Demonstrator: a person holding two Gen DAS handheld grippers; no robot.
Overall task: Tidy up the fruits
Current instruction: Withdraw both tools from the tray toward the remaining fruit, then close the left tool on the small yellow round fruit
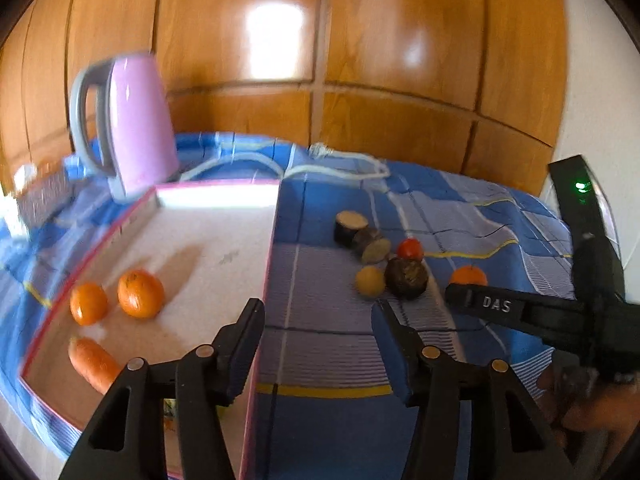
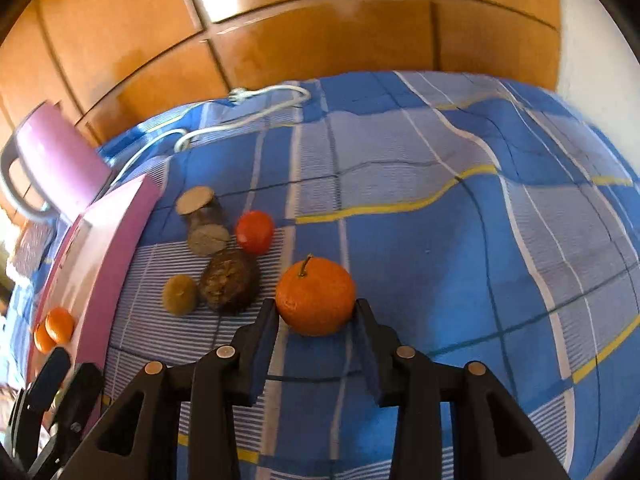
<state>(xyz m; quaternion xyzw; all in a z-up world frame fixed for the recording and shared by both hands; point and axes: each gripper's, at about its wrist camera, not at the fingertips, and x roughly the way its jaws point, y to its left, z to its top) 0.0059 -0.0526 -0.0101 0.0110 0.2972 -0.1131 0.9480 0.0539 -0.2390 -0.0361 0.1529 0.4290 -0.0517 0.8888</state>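
Right hand-held gripper (image 2: 316, 308) marked "DAS", jaws flanking orange (image 2: 316, 298), left hand-held gripper (image 1: 318, 316) parted, empty

We see a stemmed orange (image 2: 315, 298) resting on the bed between the right tongs (image 2: 316, 312), their tips at its sides. Beyond the left tip lie a red tomato (image 2: 255, 232), a dark brown fruit (image 2: 228, 286) and a small yellowish one (image 2: 179, 294). Two oranges (image 1: 141, 293) and a carrot (image 1: 94, 364) lie in the tray (image 1: 216, 200), left of the left tongs (image 1: 318, 312).

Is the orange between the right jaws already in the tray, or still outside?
Outside. The orange lies on the blue cloth, apart from the pink tray.
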